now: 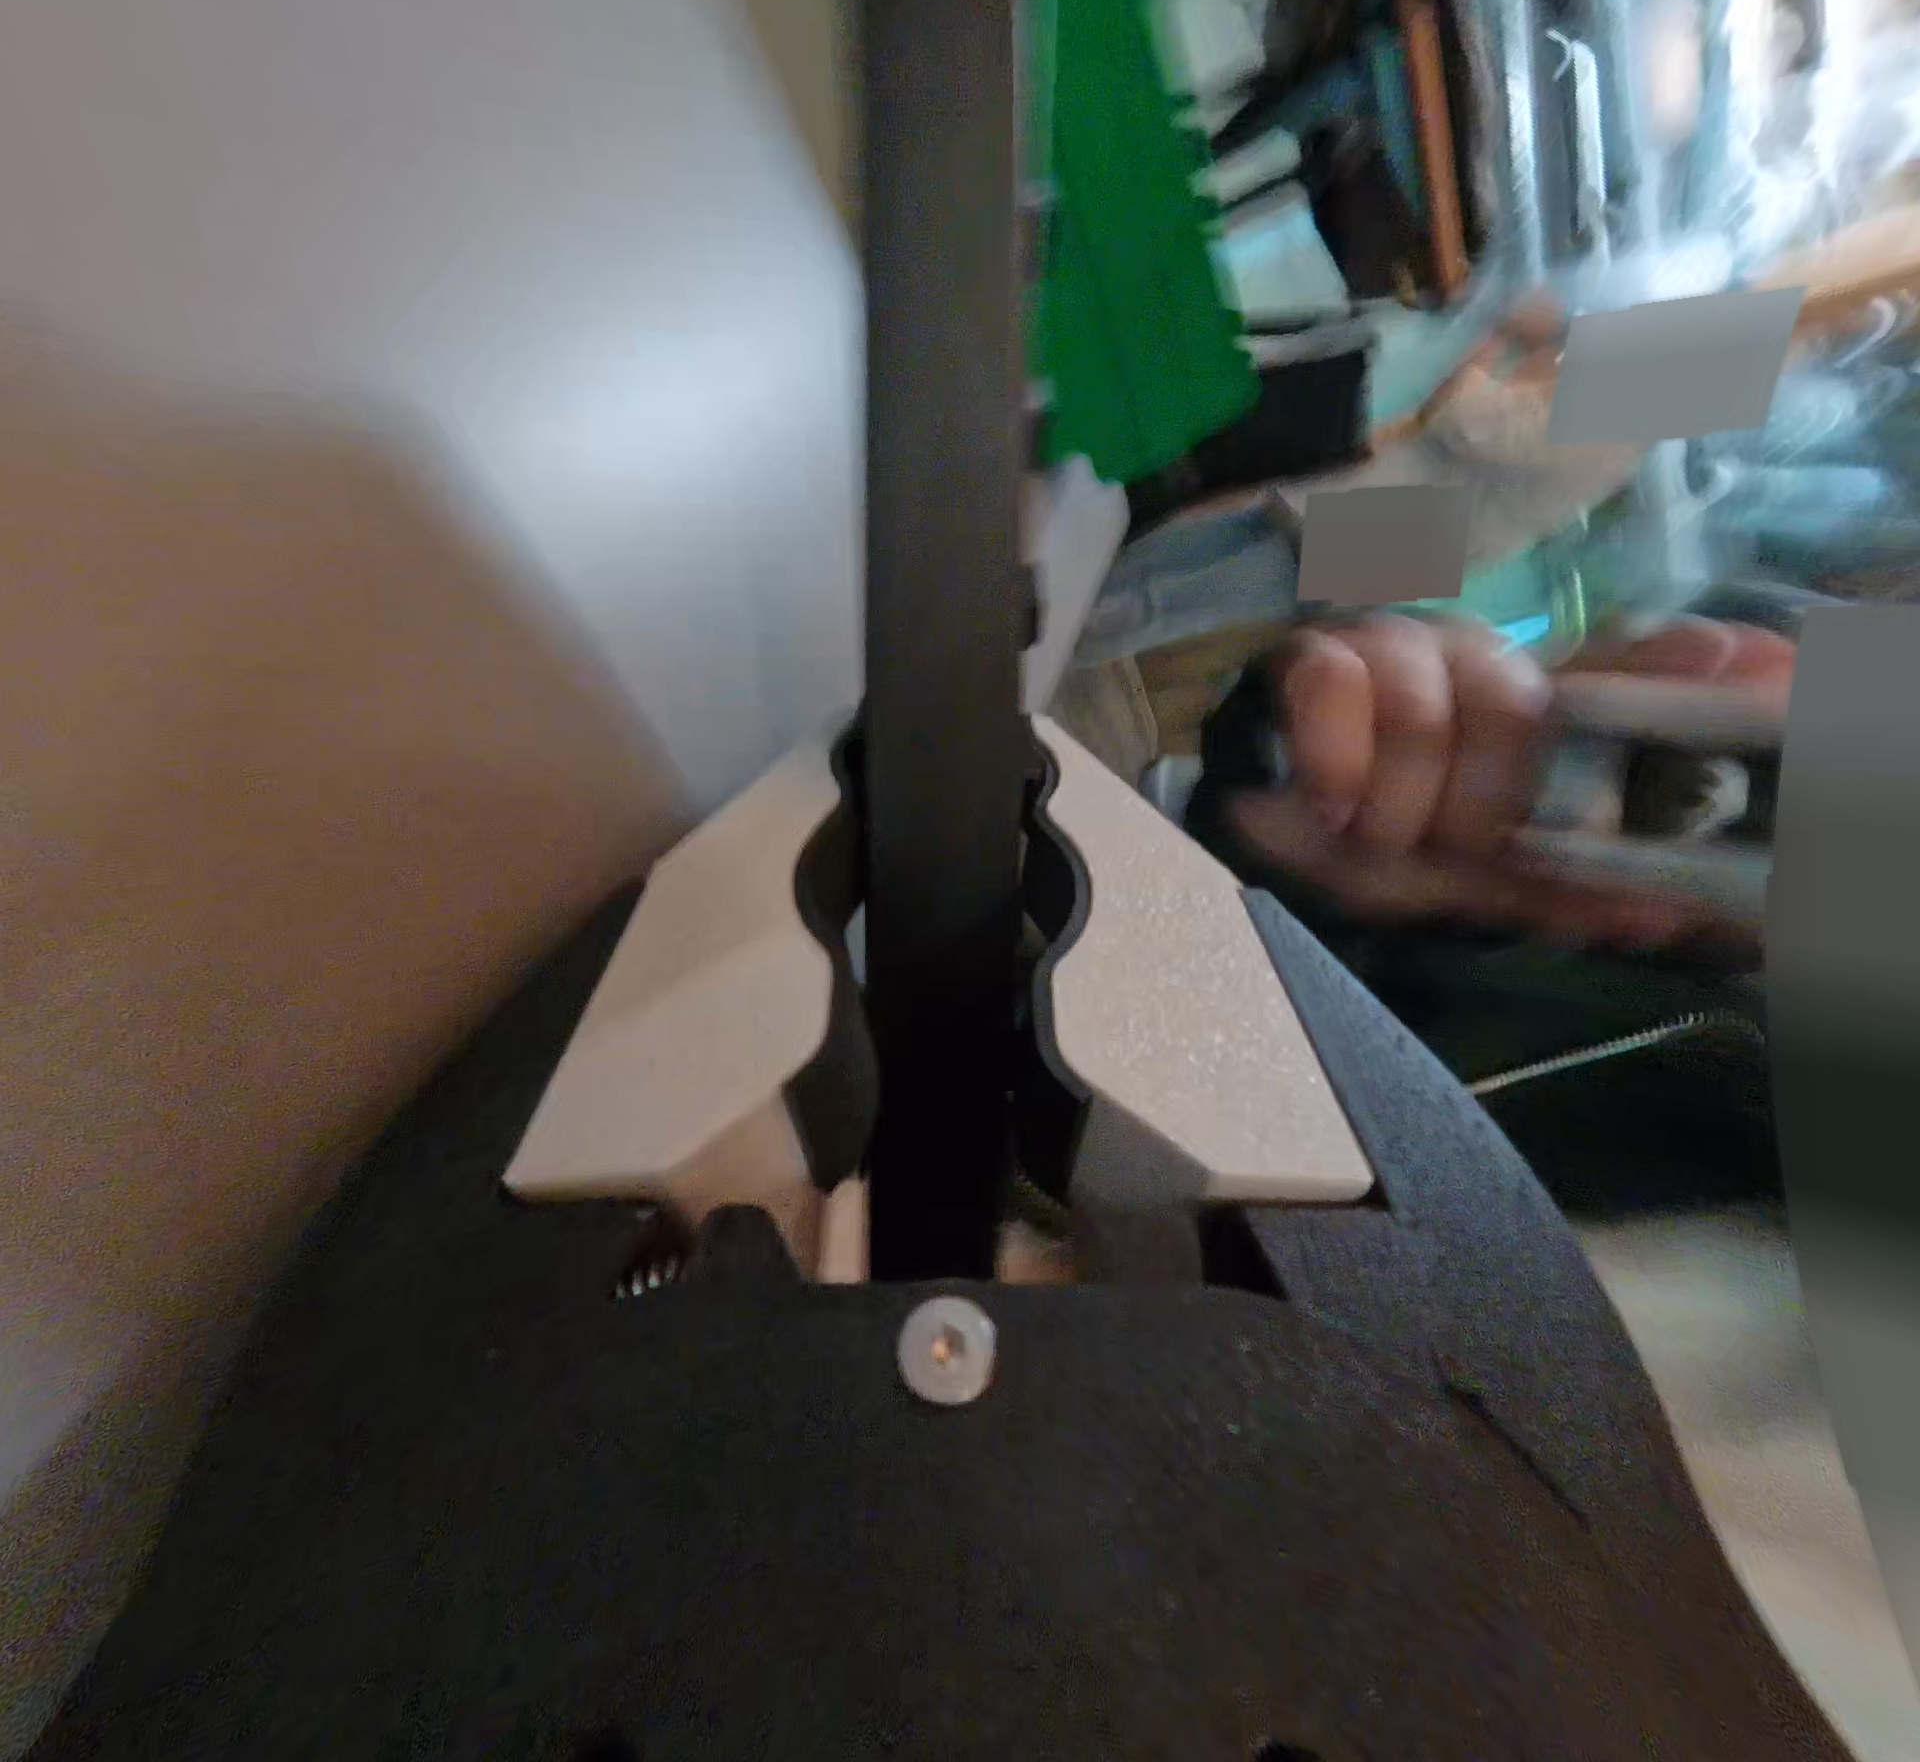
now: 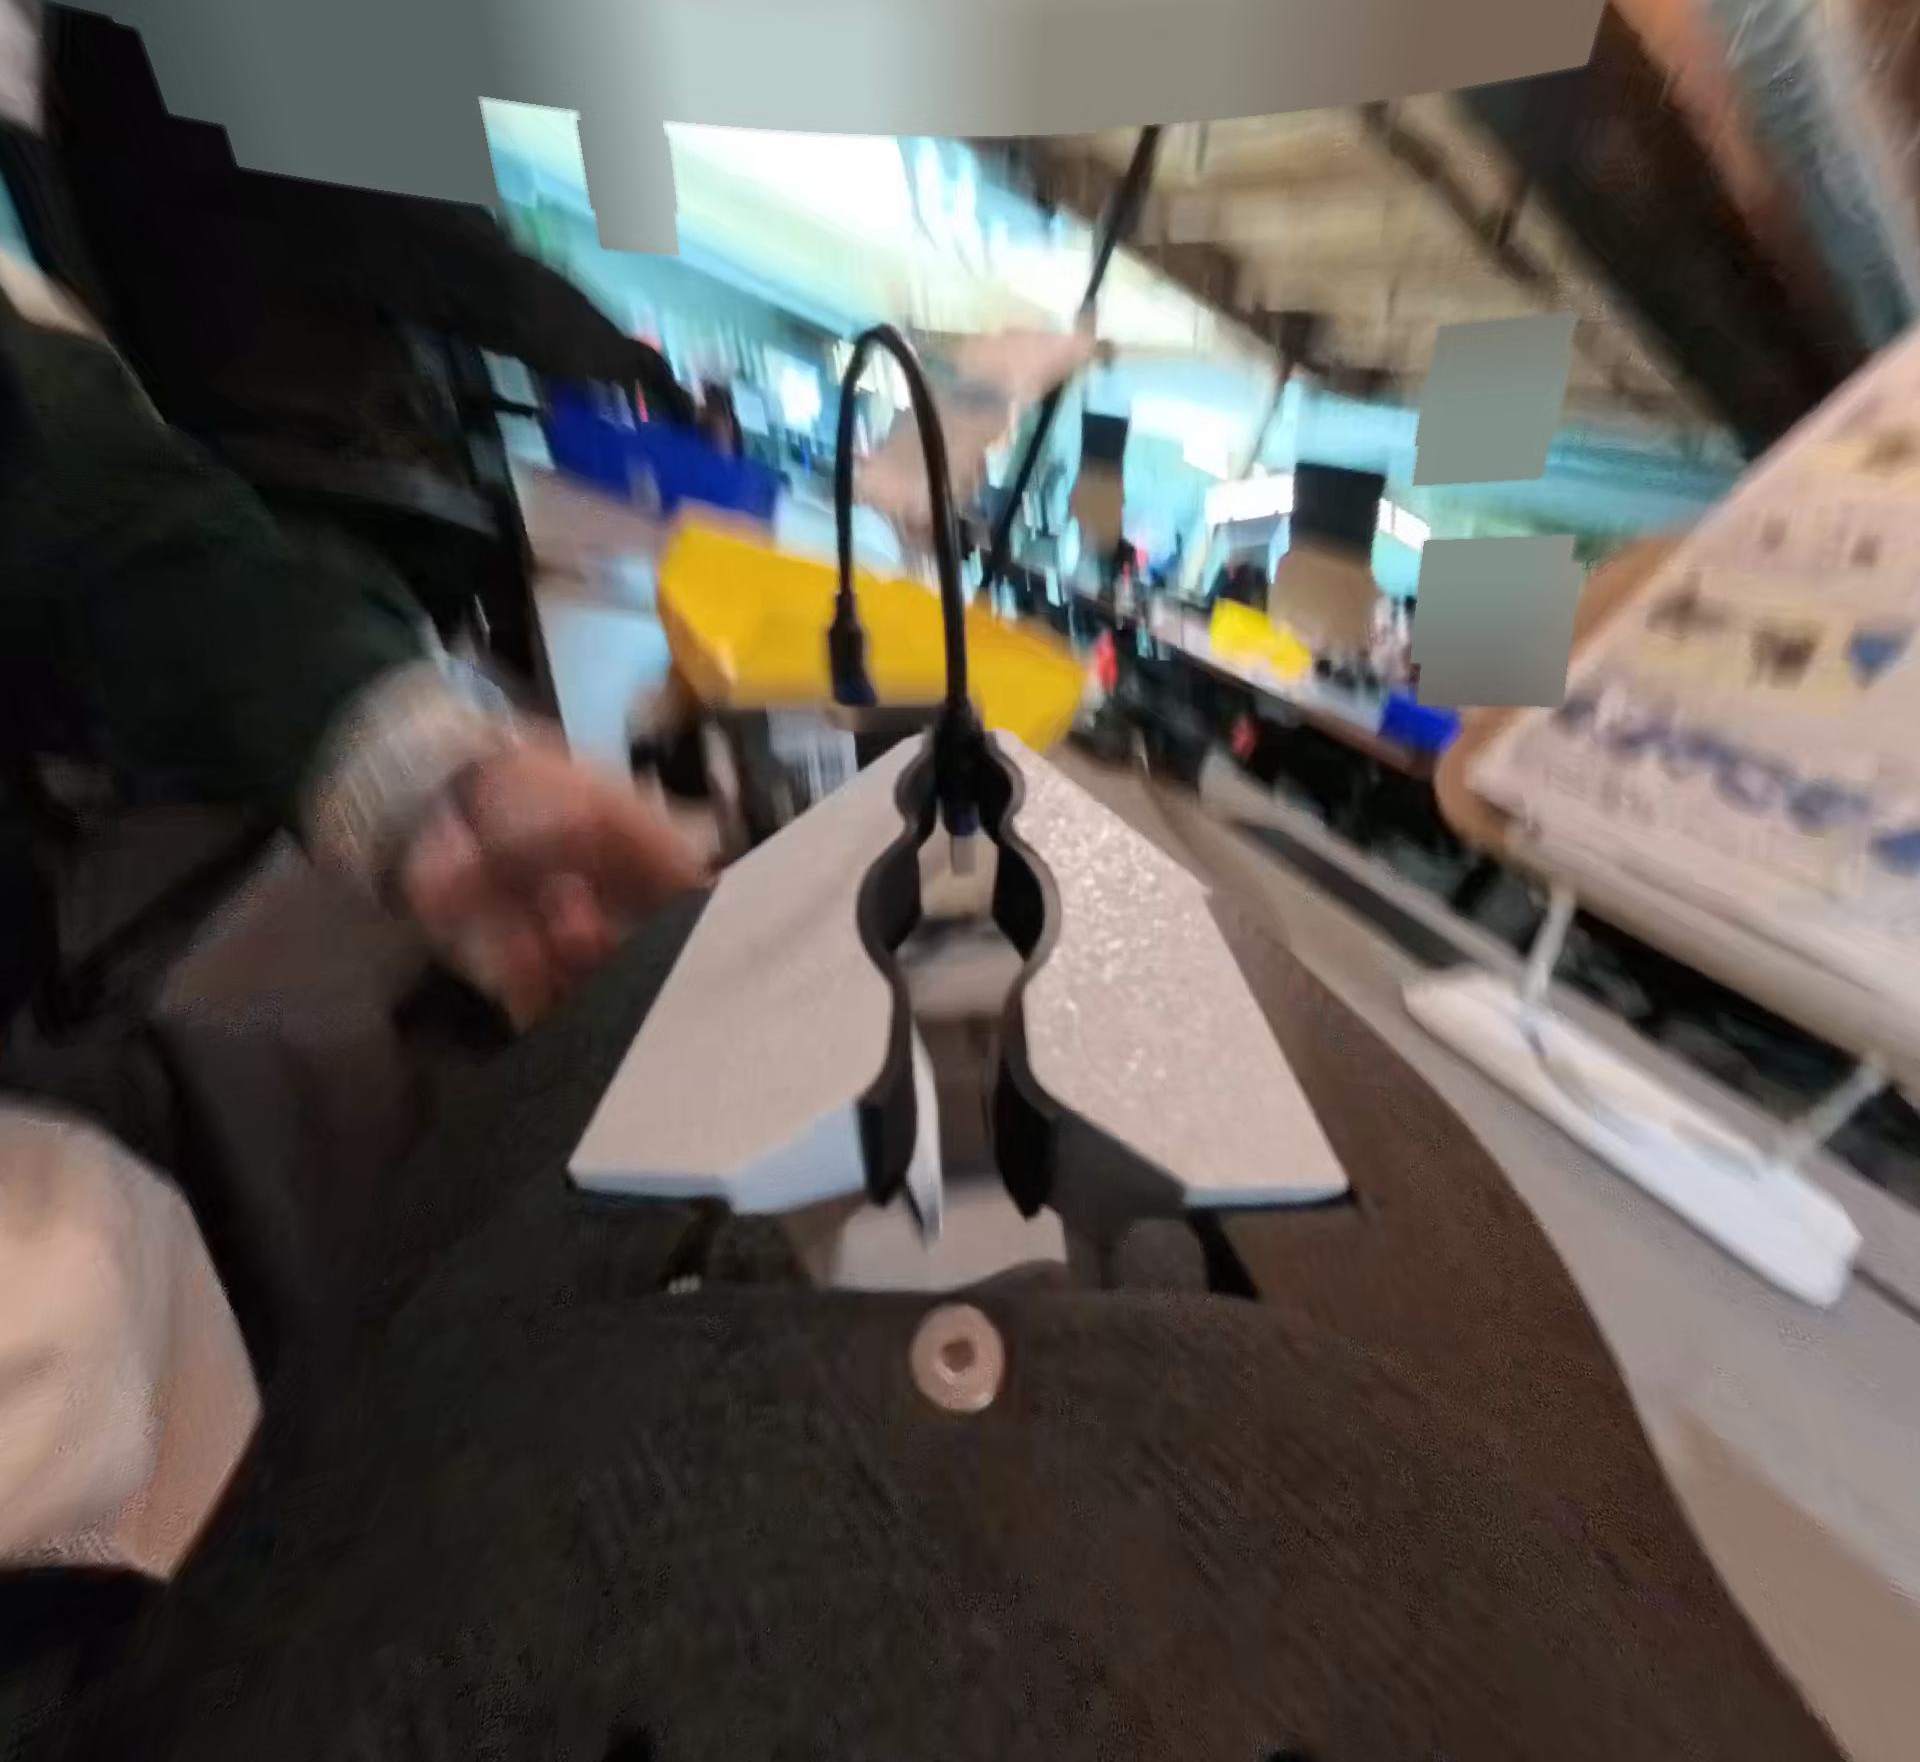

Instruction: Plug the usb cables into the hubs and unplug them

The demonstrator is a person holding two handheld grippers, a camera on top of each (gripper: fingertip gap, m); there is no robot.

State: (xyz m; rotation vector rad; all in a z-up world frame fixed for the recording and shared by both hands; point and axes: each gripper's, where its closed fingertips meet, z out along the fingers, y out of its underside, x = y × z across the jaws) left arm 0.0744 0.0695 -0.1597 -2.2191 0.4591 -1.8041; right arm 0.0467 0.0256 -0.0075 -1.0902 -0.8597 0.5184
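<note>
Left gripper [image 1: 940,782]: jaws clamped on a long black hub [image 1: 938,341] — the bar runs straight out between the two grey fingers [image 1: 717,995] and past their tips.
Hub position: held up off any surface, its far end against a green panel [image 1: 1122,185] and a pale wall [image 1: 416,206].
Right gripper [image 2: 958,777]: jaws closed on the plug end of a short black usb cable [image 2: 940,507], pinched right at the fingertips.
Cable shape: it rises from the tips, arches over and hangs down to the left — a free connector [image 2: 850,647] dangles at the loose end, plugged into nothing.
Behind the cable: a yellow bin [image 2: 769,616], badly blurred.
Hands: a hand [image 1: 1423,777] shows right of the hub; another hand [image 2: 520,871], in a dark sleeve, shows left of the right gripper.
Right edge: a printed sheet [image 2: 1745,673] on a white stand [image 2: 1621,1130].
</note>
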